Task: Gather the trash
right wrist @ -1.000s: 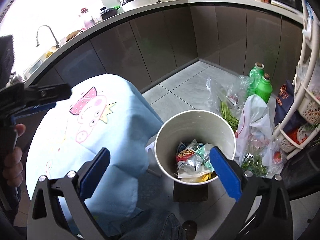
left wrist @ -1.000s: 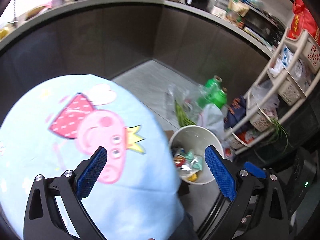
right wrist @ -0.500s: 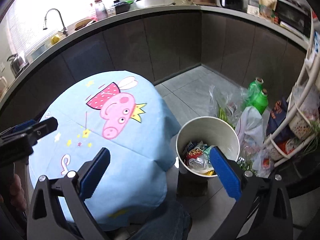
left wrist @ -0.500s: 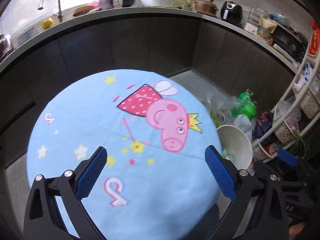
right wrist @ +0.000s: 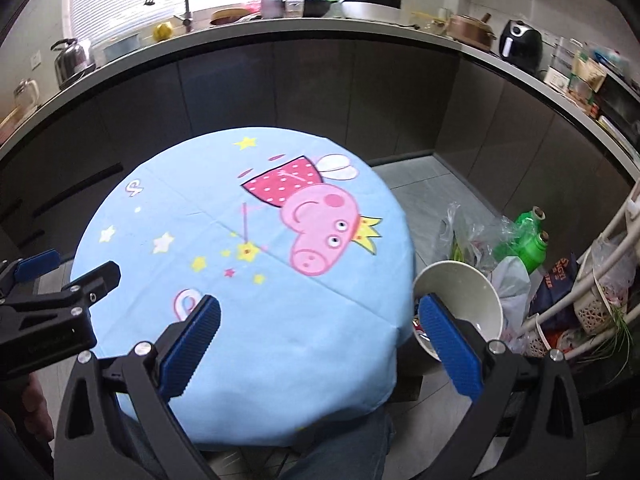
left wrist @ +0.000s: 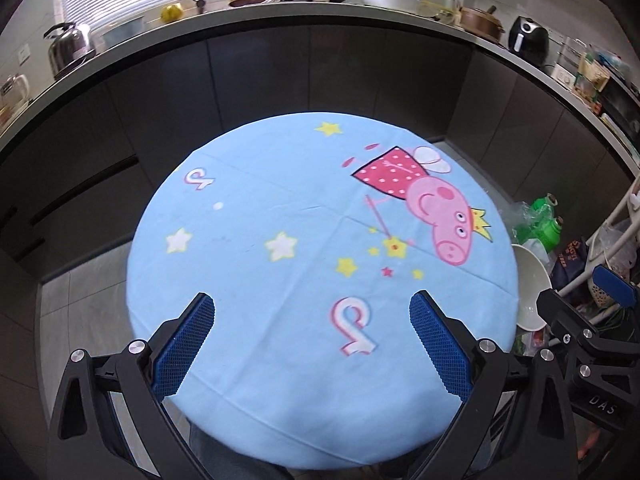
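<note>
A round table under a light blue cartoon-pig cloth (left wrist: 280,280) (right wrist: 256,304) fills both views; I see no trash lying on it. A white waste bin (right wrist: 472,296) (left wrist: 532,284) stands on the floor at the table's right edge, its contents mostly hidden by the table and by my right finger. My left gripper (left wrist: 312,344) is open over the near edge of the table, nothing between its blue pads. My right gripper (right wrist: 320,344) is open too, its left finger over the cloth and its right finger in front of the bin.
Plastic bags and two green bottles (right wrist: 528,240) sit on the floor behind the bin. A white wire rack with baskets (right wrist: 600,280) stands at the right. A dark curved counter (left wrist: 320,20) with a kettle, pots and a faucet runs behind the table.
Both grippers have swung left and back from over the bin to face the table. The bin has slid to the right edge of each view. Both stay open.
</note>
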The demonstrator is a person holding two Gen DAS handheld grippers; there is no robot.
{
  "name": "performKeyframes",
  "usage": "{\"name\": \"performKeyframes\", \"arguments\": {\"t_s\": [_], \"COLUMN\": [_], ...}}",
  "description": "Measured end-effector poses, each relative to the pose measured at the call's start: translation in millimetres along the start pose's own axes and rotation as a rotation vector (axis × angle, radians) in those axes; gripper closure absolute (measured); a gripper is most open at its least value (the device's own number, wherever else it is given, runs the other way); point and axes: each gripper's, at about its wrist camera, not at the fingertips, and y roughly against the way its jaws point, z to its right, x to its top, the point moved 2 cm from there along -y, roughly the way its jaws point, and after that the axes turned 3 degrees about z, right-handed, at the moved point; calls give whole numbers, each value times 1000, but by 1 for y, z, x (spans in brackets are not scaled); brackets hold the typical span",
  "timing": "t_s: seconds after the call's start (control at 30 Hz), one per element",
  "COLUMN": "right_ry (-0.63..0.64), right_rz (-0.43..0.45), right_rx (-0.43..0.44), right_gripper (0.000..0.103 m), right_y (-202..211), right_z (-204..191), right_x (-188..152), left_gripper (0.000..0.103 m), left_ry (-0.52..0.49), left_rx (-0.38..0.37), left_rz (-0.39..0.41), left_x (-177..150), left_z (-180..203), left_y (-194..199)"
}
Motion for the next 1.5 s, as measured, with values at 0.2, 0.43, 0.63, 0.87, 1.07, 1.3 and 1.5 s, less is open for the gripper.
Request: {"name": "performKeyframes", "arguments": {"t_s": [0.2,0.43,0.63,0.87,1.07,1.3,1.5], "right_ry": [25,33,27,21,15,13,11], "right_rz": [-3,-7,-8,-6,-3,0,2], "right_rx": [2,-7,-9,-5,-6,-8,-9], "right_gripper": [3,3,3,3,3,3,3], "right_y": [-1,-3,-5,-4,-4,-2,-2], "right_z": [-20,-22,-18,-17,-15,-14,-13], "right_x": [6,9,9,9,8,8,9], "left_gripper": [9,9,9,9,9,9,9], "left_ry": [38,43,42,35,32,32,30], "left_rx": [2,-12,-11,-10,-13,-18,-19], "left_rz": [-11,-11,-14,-16,-13,-12,-10], "left_x": [-3,1,1,1,1,1,1], "left_z": [-22,-23,-23,-19,-18,-15,-15], "left_y": [0,-3,-5,-4,-3,-2,-1]}}
